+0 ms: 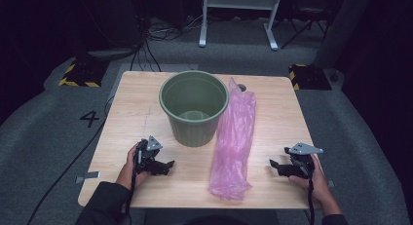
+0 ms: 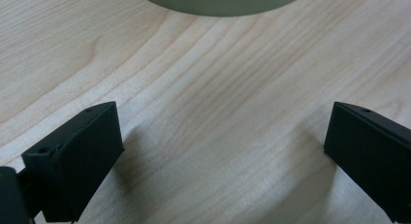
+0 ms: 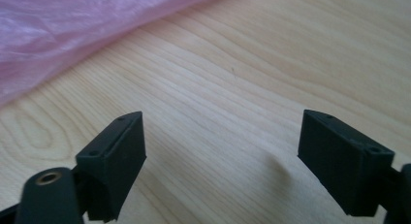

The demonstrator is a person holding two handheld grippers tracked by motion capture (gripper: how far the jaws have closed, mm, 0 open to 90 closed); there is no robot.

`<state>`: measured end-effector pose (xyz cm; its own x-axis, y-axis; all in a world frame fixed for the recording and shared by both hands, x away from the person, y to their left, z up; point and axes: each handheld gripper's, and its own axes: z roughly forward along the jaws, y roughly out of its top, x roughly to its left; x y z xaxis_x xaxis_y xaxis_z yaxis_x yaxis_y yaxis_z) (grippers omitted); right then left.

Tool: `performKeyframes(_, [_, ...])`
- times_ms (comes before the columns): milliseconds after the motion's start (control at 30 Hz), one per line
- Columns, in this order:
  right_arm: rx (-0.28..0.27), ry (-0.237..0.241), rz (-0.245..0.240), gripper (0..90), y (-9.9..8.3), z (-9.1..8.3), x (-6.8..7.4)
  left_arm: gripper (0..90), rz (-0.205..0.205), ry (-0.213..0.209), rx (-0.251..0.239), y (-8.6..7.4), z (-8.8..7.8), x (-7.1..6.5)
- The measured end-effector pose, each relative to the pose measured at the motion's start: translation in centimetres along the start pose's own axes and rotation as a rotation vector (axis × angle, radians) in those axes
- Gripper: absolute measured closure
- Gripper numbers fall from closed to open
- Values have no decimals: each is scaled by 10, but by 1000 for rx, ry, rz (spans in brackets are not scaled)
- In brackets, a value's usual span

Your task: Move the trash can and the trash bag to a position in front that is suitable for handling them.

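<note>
Both grippers, left (image 1: 168, 164) and right (image 1: 273, 165), rest low in frame with fingers wide, nothing between them; the pink bag (image 1: 234, 140) lies between the two, beside the green bucket (image 1: 194, 108); a "4" (image 1: 89, 119) marks the floor.

Count on table (image 1: 146, 113): one green bin (image 1: 194, 108) (upright, open top), one pink plastic bag (image 1: 234, 142) lying flat beside it; two handheld grippers, left gripper (image 1: 168, 164) and right gripper (image 1: 273, 164).

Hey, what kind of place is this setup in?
Probably a lab or studio set up for recording. A light wooden table stands on grey carpet, black cables trail across the floor, yellow-and-black striped bases sit nearby, and the surroundings are dark.
</note>
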<state>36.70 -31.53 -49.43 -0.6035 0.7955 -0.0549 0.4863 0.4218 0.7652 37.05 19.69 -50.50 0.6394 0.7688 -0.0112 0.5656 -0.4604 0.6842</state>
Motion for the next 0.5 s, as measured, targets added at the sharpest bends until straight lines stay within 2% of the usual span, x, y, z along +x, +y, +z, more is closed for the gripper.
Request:
performKeyframes(67, [-7, 17, -14, 180, 3, -1, 2, 3, 9, -3, -3, 0, 0, 0])
performKeyframes(200, [-47, 88, -11, 206, 16, -1, 6, 2, 64, -56, 3, -2, -2, 4])
performKeyframes(367, [-68, 180, -82, 267, 28, 1, 26, 2, 70, -61, -1, -4, -4, 5])
performKeyframes(500, [-39, 232, -170, 279, 32, 6, 52, 2, 69, -61, -1, -4, -4, 5])
